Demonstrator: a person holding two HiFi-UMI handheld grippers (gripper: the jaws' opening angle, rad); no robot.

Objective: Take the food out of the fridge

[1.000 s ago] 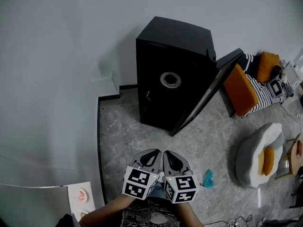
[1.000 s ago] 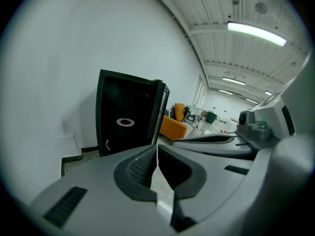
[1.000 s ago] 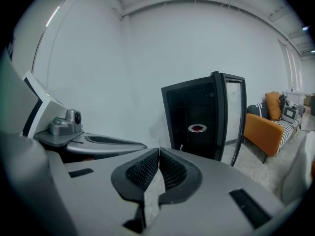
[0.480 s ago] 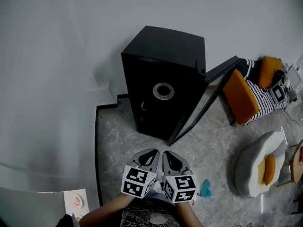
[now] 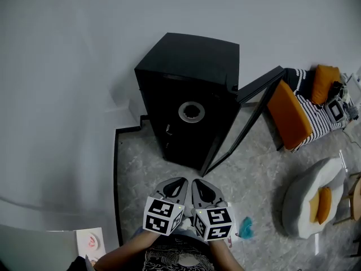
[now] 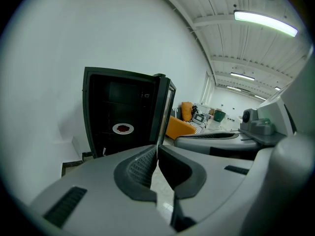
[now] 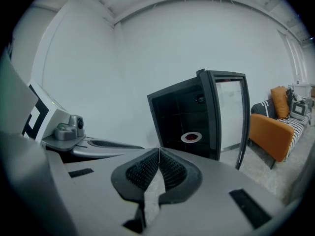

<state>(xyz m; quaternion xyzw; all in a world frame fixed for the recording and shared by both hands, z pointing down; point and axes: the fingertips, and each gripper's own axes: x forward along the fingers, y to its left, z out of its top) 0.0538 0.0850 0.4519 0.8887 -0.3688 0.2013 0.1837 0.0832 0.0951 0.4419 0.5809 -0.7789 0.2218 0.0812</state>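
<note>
Facing the open fridge (plate of food inside), left gripper and right gripper, jaws together, empty

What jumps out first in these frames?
The black fridge in the middle of the head view, its door swung open to the right, with a plate of dark red food on a shelf inside. Low in that view the left gripper and right gripper sit side by side, both shut and empty, short of the fridge. An orange sofa stands off to the right.
</note>
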